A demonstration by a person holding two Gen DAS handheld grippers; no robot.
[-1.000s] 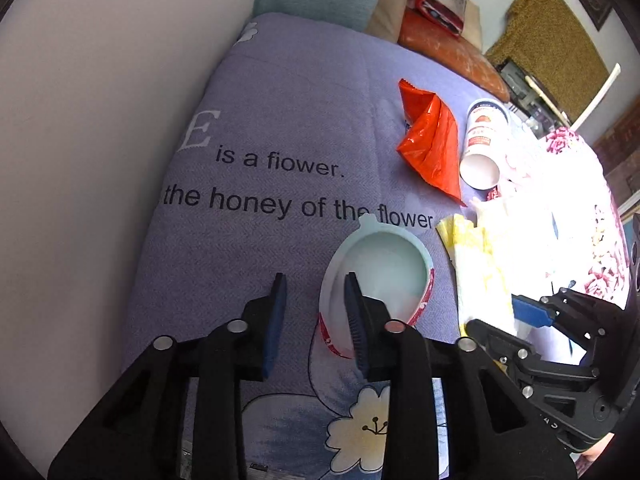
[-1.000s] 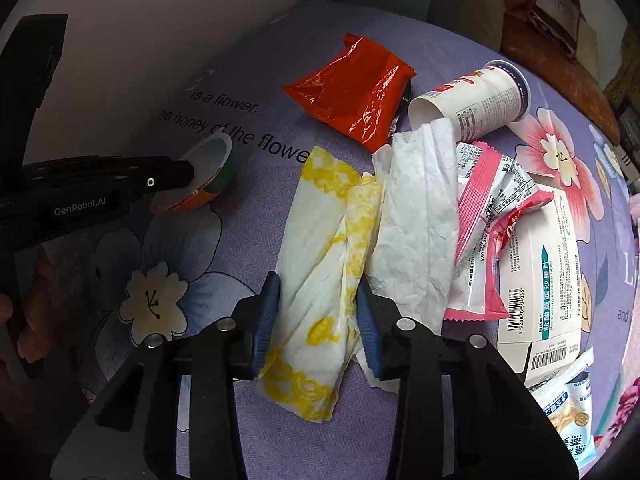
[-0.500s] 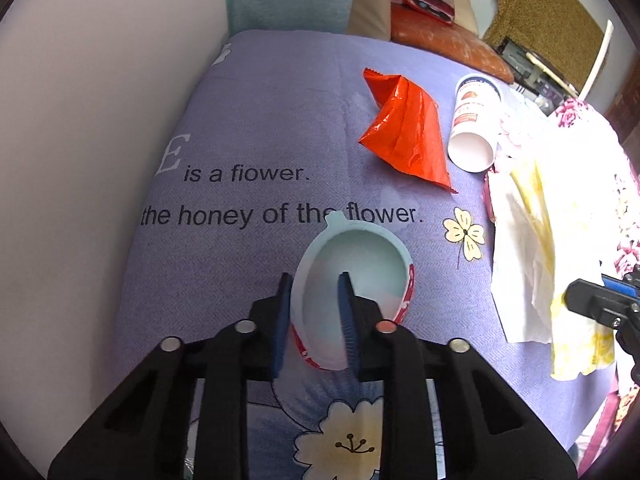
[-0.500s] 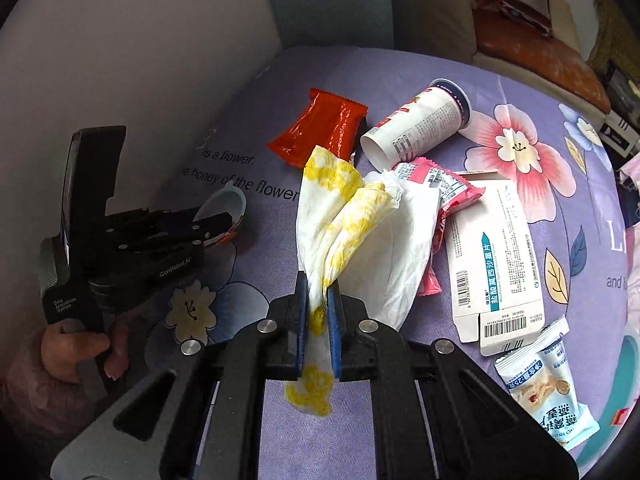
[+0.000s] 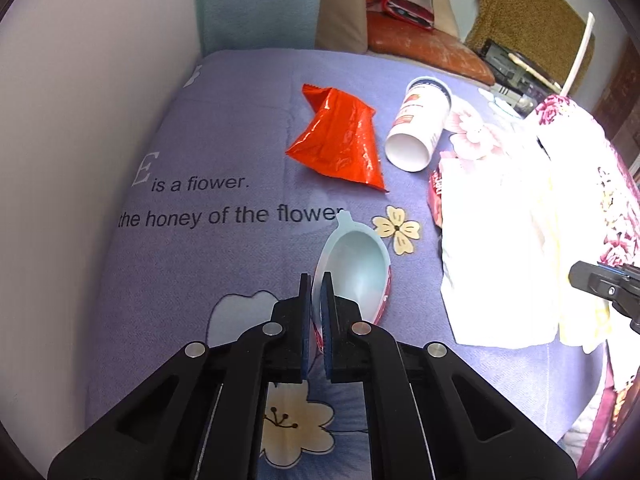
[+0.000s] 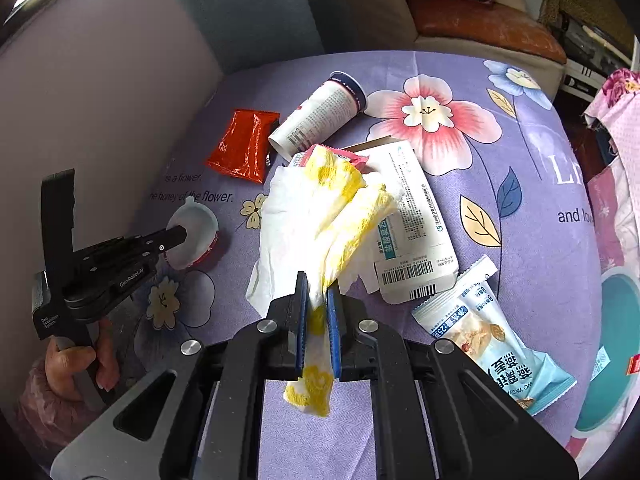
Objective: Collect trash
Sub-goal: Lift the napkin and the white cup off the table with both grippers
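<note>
Your left claw (image 5: 316, 292) is pinched together on the near rim of the small plastic cup (image 5: 354, 268). Its jaws have just been closing, and only the thin wall of the cup sits between the pads. The cup lies on its side on the purple flowered cloth (image 5: 224, 128); its mouth faces up toward the camera and its long axis runs from the claw toward 12 o'clock, with the little pull tab at the far end touching the printed line of text. In the right wrist view the same cup (image 6: 192, 236) sits at 9 o'clock, and your left hand (image 6: 76, 364) grips the claw's handle below it.

At about 1 o'clock from the cup, the orange wrapper (image 5: 340, 140) lies crumpled and flat, well apart from it. Just beside the wrapper, the paper cup (image 5: 418, 126) lies on its side with its open mouth toward you.

Your right claw (image 6: 318, 312) is clamped tight on the yellow-and-white tissue (image 6: 340, 208). The tissue's long axis runs away from the claw toward 12 to 1 o'clock, and a short yellow tail hangs out below the pads. Behind it the white box (image 6: 416, 216) lies flat with its barcode end nearest you. At 4 o'clock from the claw, the blue snack packet (image 6: 492, 340) lies flat, close to the box's near end.
</note>
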